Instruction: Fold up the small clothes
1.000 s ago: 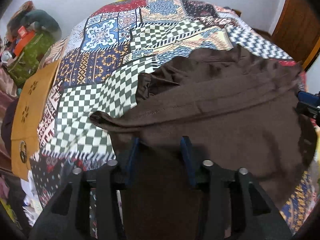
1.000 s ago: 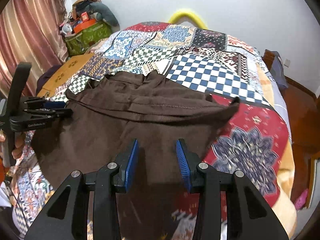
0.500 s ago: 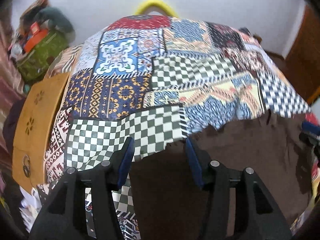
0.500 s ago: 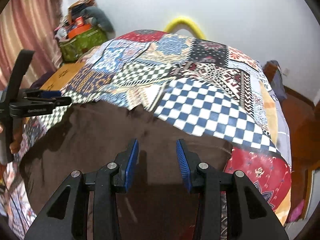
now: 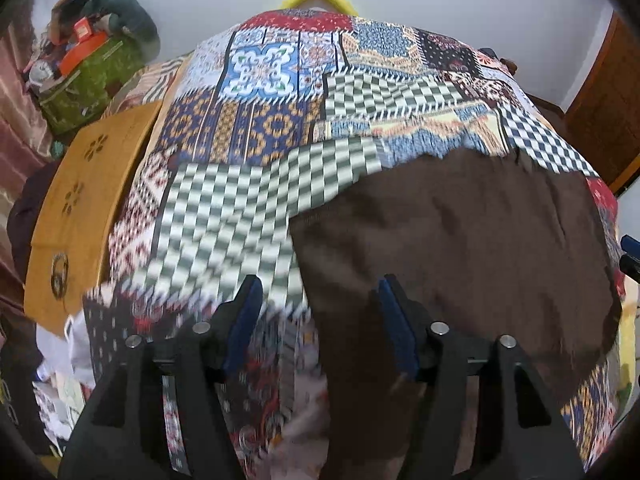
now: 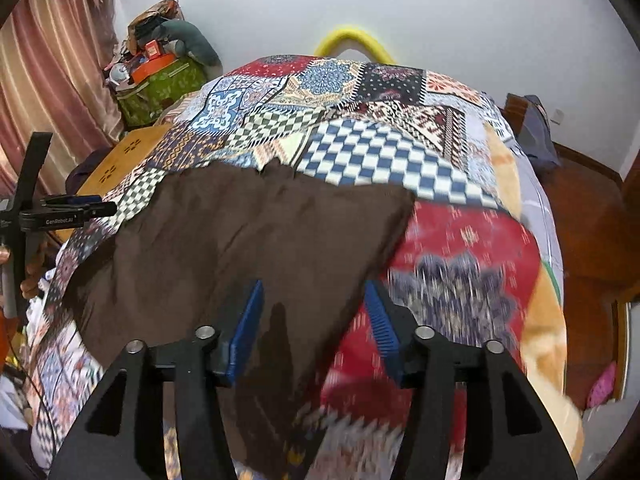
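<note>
Left wrist view: left hand-held gripper (image 5: 318, 322) released, jaws spread over left edge of brown garment (image 5: 452, 240), gripping nothing.
Right wrist view: right hand-held gripper (image 6: 314, 322) released, straddling garment's right edge.
Garment: flat on bed quilt (image 6: 400, 160), near half.
Next fold: likely pinch both near corners evenly, lift low, lay edge to edge.
Risk: snagging quilt.

Bedspread: a patchwork cover (image 6: 372, 152) of checked, floral and geometric panels lay over the bed.
Far edge: a yellow curved bar (image 6: 352, 40) rose behind the bed, against the white wall (image 6: 460, 20).
Left side: a tan wooden board (image 5: 88, 204) with flower-shaped cutouts stood just beside the bed.
Corner: a green bag (image 6: 164, 88), piled with clutter, sat beside the pink striped curtain (image 6: 52, 76).
Right side: a wooden floor (image 6: 584, 216) showed.
</note>
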`<move>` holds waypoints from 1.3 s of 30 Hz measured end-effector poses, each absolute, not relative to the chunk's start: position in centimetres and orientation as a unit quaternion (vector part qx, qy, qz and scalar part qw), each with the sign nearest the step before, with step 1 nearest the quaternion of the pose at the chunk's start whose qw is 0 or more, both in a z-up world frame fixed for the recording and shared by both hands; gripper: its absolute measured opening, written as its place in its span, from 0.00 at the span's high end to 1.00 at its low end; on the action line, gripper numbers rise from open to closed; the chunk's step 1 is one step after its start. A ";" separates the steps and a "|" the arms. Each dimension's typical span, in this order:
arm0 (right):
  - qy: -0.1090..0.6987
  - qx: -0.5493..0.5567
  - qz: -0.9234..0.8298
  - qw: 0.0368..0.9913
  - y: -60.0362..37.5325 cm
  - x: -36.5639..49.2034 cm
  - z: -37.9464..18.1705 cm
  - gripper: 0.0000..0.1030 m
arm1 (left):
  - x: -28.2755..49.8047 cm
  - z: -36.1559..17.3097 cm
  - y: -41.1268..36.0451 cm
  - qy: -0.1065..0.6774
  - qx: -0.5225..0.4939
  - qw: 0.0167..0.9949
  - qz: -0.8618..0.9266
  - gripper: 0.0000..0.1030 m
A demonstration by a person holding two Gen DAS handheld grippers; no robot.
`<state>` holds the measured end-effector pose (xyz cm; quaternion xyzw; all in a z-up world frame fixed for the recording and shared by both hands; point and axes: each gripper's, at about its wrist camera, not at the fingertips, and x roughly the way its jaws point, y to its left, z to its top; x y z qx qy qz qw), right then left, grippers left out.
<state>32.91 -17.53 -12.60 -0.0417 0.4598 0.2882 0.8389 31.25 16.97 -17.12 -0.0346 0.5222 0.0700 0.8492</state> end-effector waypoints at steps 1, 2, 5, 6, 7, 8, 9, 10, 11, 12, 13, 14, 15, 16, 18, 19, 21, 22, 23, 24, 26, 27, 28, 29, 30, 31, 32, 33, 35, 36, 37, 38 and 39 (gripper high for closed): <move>0.464 -0.039 0.289 0.836 -17.9 32.4 -12.7 0.51 | 30.4 -17.2 17.0 0.524 -0.038 0.848 0.069 0.40; 0.468 -0.037 0.289 0.834 -18.0 31.9 -12.9 0.51 | 29.6 -17.2 16.9 0.526 -0.041 0.846 0.068 0.40; 0.484 -0.030 0.291 0.825 -18.6 30.4 -13.8 0.51 | 27.5 -17.6 16.7 0.531 -0.043 0.844 0.063 0.34; 0.490 -0.026 0.290 0.822 -18.7 30.2 -14.2 0.51 | 26.8 -17.8 16.5 0.532 -0.041 0.844 0.060 0.32; 0.498 -0.022 0.289 0.817 -18.8 29.9 -14.8 0.51 | 26.1 -18.0 16.3 0.533 -0.038 0.843 0.058 0.30; 0.505 -0.021 0.288 0.813 -18.9 29.6 -15.3 0.51 | 25.8 -18.3 16.1 0.534 -0.037 0.843 0.057 0.30; 0.512 -0.023 0.286 0.809 -18.9 29.3 -15.9 0.51 | 25.3 -18.6 16.0 0.537 -0.035 0.841 0.055 0.29; 0.519 -0.025 0.285 0.805 -18.8 29.0 -16.5 0.51 | 24.8 -19.1 15.8 0.543 -0.034 0.837 0.053 0.29; 0.524 -0.025 0.286 0.802 -18.7 28.9 -17.0 0.51 | 24.5 -19.3 15.7 0.546 -0.034 0.836 0.053 0.29; 0.530 -0.023 0.288 0.797 -18.6 28.8 -17.6 0.51 | 24.2 -19.7 15.5 0.551 -0.034 0.832 0.052 0.29; 0.533 -0.020 0.290 0.795 -18.6 28.6 -17.9 0.51 | 24.0 -19.9 15.4 0.554 -0.032 0.830 0.052 0.29; 0.535 -0.016 0.294 0.792 -18.5 28.6 -18.2 0.52 | 23.9 -20.0 15.4 0.555 -0.030 0.830 0.052 0.29; 0.529 -0.011 0.297 0.795 -18.4 28.6 -18.2 0.60 | 23.8 -19.9 15.3 0.554 -0.028 0.830 0.053 0.29; 0.524 -0.009 0.299 0.797 -18.3 28.5 -18.2 0.65 | 23.8 -19.6 15.4 0.552 -0.027 0.832 0.054 0.29; 0.527 0.003 0.312 0.791 -18.0 28.9 -18.1 0.88 | 24.0 -18.9 15.4 0.546 -0.020 0.836 0.054 0.29; 0.526 0.005 0.313 0.791 -17.9 29.0 -18.0 0.88 | 24.3 -18.5 15.3 0.541 -0.015 0.839 0.055 0.29; 0.518 0.000 0.320 0.794 -17.8 29.2 -17.8 0.91 | 25.1 -17.8 15.3 0.534 -0.007 0.844 0.057 0.28; 0.515 -0.004 0.320 0.795 -17.9 29.1 -17.6 0.91 | 25.6 -17.4 15.4 0.530 -0.005 0.846 0.058 0.26; 0.512 -0.008 0.321 0.797 -17.9 29.1 -17.5 0.92 | 26.2 -17.1 15.4 0.527 -0.004 0.848 0.058 0.25; 0.510 -0.010 0.320 0.798 -18.0 29.1 -17.5 0.92 | 26.9 -16.9 15.5 0.524 -0.002 0.850 0.057 0.24; 0.508 -0.009 0.312 0.803 -18.5 29.7 -17.5 0.92 | 28.4 -16.8 15.4 0.521 0.008 0.852 0.054 0.24; 0.507 -0.008 0.308 0.805 -18.8 29.9 -17.4 0.92 | 29.6 -16.8 15.4 0.520 0.015 0.852 0.056 0.24; 0.505 -0.009 0.304 0.808 -19.1 29.8 -17.3 0.92 | 30.6 -17.0 15.5 0.522 0.018 0.851 0.057 0.24; 0.502 -0.010 0.301 0.810 -19.3 29.9 -17.1 0.92 | 31.3 -17.1 15.5 0.523 0.018 0.851 0.056 0.24; 0.499 -0.012 0.297 0.814 -19.5 30.2 -16.9 0.92 | 32.5 -17.4 15.5 0.524 0.015 0.850 0.051 0.24; 0.497 -0.013 0.292 0.817 -19.7 30.5 -16.7 0.92 | 33.5 -17.6 15.5 0.526 0.011 0.849 0.048 0.24; 0.495 -0.014 0.289 0.819 -19.9 30.9 -16.5 0.92 | 34.5 -17.9 15.4 0.529 0.008 0.848 0.045 0.24; 0.493 -0.015 0.285 0.821 -20.1 31.2 -16.3 0.92 | 35.2 -18.1 15.3 0.530 0.006 0.847 0.042 0.24; 0.491 -0.017 0.278 0.825 -20.5 31.3 -16.1 0.92 | 37.1 -18.6 14.8 0.534 0.003 0.845 0.031 0.24; 0.490 -0.019 0.273 0.827 -20.7 31.6 -16.0 0.92 | 37.8 -18.8 14.5 0.535 0.003 0.845 0.026 0.24; 0.491 -0.021 0.269 0.829 -20.9 31.8 -16.0 0.92 | 38.7 -19.2 14.2 0.536 0.005 0.844 0.019 0.24; 0.491 -0.023 0.265 0.830 -21.1 32.1 -16.1 0.92 | 39.4 -19.5 13.8 0.535 0.009 0.845 0.013 0.24; 0.491 -0.023 0.262 0.830 -21.2 32.3 -16.1 0.92 | 40.1 -19.8 13.4 0.531 0.011 0.847 0.002 0.24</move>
